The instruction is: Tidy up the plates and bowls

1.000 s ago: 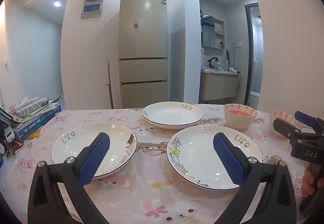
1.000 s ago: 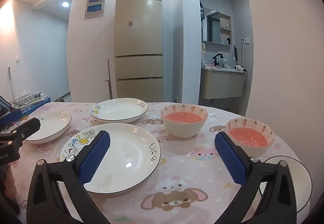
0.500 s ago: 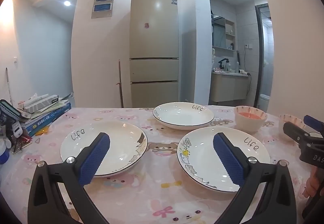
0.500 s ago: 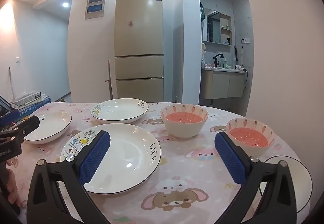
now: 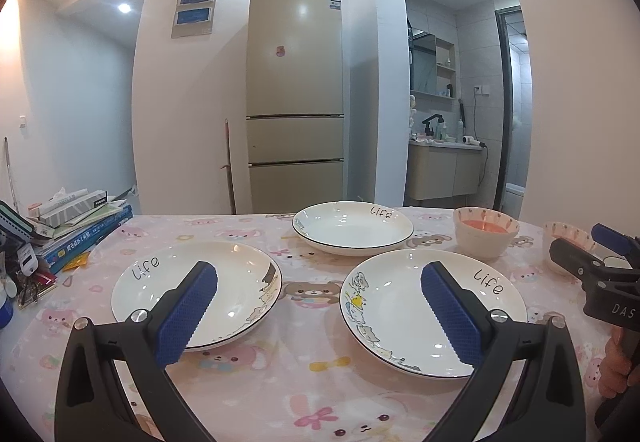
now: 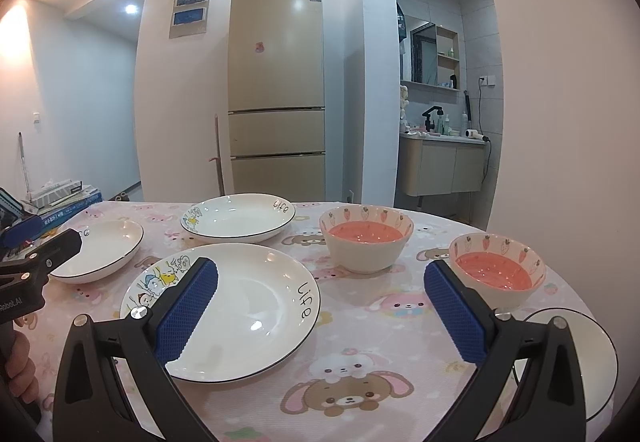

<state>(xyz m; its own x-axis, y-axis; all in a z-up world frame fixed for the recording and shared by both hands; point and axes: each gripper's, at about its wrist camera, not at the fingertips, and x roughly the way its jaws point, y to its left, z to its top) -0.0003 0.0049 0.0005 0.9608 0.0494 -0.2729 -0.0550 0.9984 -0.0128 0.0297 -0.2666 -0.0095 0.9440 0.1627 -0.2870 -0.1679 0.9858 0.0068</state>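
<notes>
Three white "Life" plates lie on the pink cartoon tablecloth: a left plate (image 5: 192, 290), a near right plate (image 5: 400, 310) and a far plate (image 5: 352, 228). Two carrot-print bowls with pink insides stand at the right: one in the middle (image 6: 366, 240), one at the far right (image 6: 496, 268). My left gripper (image 5: 318, 282) is open and empty, hovering between the left and near right plates. My right gripper (image 6: 320, 282) is open and empty, above the near plate (image 6: 240, 306) and beside the right bowl.
A stack of books and boxes (image 5: 76, 226) sits at the table's left edge. A white round object (image 6: 576, 358) lies at the table's right edge. A fridge (image 5: 294, 98) stands behind the table. The table's round edge curves close at the right.
The left gripper's view has swung left and back a little, so the plates sit further right in its frame. The right gripper has hardly moved. Both stay open.
</notes>
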